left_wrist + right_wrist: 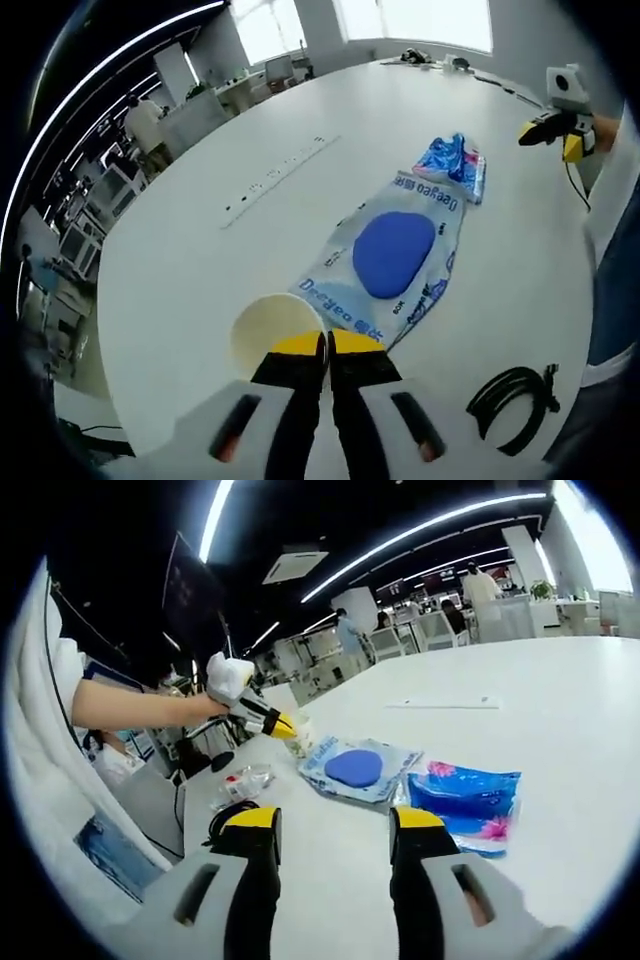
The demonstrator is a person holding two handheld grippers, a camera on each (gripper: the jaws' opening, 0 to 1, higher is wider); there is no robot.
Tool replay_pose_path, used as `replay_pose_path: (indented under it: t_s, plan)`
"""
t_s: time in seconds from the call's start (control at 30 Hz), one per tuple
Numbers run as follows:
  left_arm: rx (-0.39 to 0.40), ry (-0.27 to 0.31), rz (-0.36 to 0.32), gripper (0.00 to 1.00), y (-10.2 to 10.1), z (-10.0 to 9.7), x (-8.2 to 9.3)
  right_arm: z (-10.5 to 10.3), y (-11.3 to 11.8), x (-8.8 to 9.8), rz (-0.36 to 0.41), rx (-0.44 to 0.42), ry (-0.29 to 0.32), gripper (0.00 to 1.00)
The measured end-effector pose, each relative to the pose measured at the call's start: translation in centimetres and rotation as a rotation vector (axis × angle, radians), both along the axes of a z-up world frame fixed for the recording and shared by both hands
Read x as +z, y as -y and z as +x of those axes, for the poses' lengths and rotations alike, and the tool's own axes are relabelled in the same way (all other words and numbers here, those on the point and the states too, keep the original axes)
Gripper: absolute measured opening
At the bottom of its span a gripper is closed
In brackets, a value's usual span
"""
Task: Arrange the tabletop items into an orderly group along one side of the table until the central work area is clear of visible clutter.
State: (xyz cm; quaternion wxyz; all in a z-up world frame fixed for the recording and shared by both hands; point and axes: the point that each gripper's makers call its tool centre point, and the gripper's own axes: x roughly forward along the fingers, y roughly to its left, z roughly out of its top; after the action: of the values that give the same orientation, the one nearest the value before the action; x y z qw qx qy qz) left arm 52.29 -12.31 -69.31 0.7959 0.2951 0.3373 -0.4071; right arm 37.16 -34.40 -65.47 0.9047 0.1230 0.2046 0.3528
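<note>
Counter inventory, white counter (pixel 200 250), as I saw it.
My left tool (pixel 328 345) was pinched on the paper cup (pixel 268 330) rim (beside the wipes pack (pixel 395 255)); my right tool (pixel 335 825) stood wide apart, empty, near the blue packet (pixel 465 802); black cable (pixel 512 395) lay apart.

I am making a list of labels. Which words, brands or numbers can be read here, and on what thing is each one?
"Deeyeo": on the white and blue wipes pack, near both ends.
Smaller print on that pack: too small to read.
Blue flowered packet: no text legible.
</note>
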Motion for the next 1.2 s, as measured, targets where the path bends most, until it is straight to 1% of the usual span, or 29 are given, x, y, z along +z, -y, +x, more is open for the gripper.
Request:
replay_pose_path:
  t_s: [0.13,0.23,0.3,0.33,0.43,0.53,0.6,0.63,0.67,0.73,0.77,0.8,0.83,0.87,0.9,0.93,1.03,1.2]
  plan:
    - [-0.007,0.01,0.013,0.0,-0.1,-0.1,-0.2,-0.1,-0.2,0.1,0.002,0.009,0.001,0.42]
    - [0.013,0.003,0.007,0.0,-0.2,0.0,-0.1,-0.2,-0.3,0.0,0.005,0.015,-0.003,0.42]
    - [0.018,0.023,0.017,0.0,-0.4,0.3,0.0,-0.2,-0.4,-0.1,0.005,0.018,-0.002,0.43]
    - [0.021,0.032,0.017,0.03,-0.5,0.4,0.1,-0.2,-0.4,-0.1,0.005,0.019,-0.003,0.43]
    - [0.026,0.045,-0.001,0.14,-0.3,0.4,0.5,-0.3,-0.5,-0.2,0.007,0.021,-0.006,0.43]
    - [0.023,0.078,-0.013,0.28,-0.1,0.4,1.0,-0.2,-0.6,-0.1,0.027,0.021,-0.013,0.43]
    - [0.029,0.107,-0.038,0.41,0.1,0.6,1.5,-0.2,-0.7,-0.1,0.026,0.022,-0.011,0.43]
    - [0.034,0.13,-0.061,0.47,0.3,0.8,2.0,-0.3,-0.8,-0.1,0.024,0.025,-0.01,0.44]
    - [0.044,0.142,-0.085,0.56,0.5,0.9,2.4,-0.3,-0.8,-0.1,0.024,0.027,-0.01,0.44]
    - [0.076,0.162,-0.11,0.7,0.3,1.3,3.0,-0.3,-1.0,-0.1,0.027,0.029,-0.012,0.44]
    - [0.094,0.169,-0.118,0.8,0.2,1.5,3.2,-0.3,-1.0,-0.1,0.027,0.031,-0.011,0.44]
    - [0.133,0.173,-0.137,0.88,-0.1,1.8,3.5,-0.3,-1.1,-0.1,0.028,0.032,-0.012,0.44]
    - [0.168,0.166,-0.148,0.95,-0.3,2.0,3.6,-0.4,-1.1,-0.1,0.028,0.034,-0.012,0.44]
    - [0.218,0.14,-0.16,0.99,-0.7,2.0,3.5,-0.4,-1.2,-0.2,0.029,0.035,-0.012,0.44]
    - [0.242,0.114,-0.152,0.98,-1.2,1.8,3.5,-0.4,-1.2,-0.2,0.029,0.037,-0.013,0.44]
    - [0.27,0.125,-0.177,0.99,-1.4,2.2,3.8,-0.4,-1.2,-0.2,0.03,0.038,-0.013,0.44]
    - [0.276,0.131,-0.192,1.0,-1.7,2.2,4.1,-0.4,-1.3,-0.1,0.036,0.037,-0.014,0.44]
    - [0.277,0.132,-0.181,1.0,-1.9,1.8,4.0,-0.5,-1.3,-0.1,0.035,0.038,-0.016,0.44]
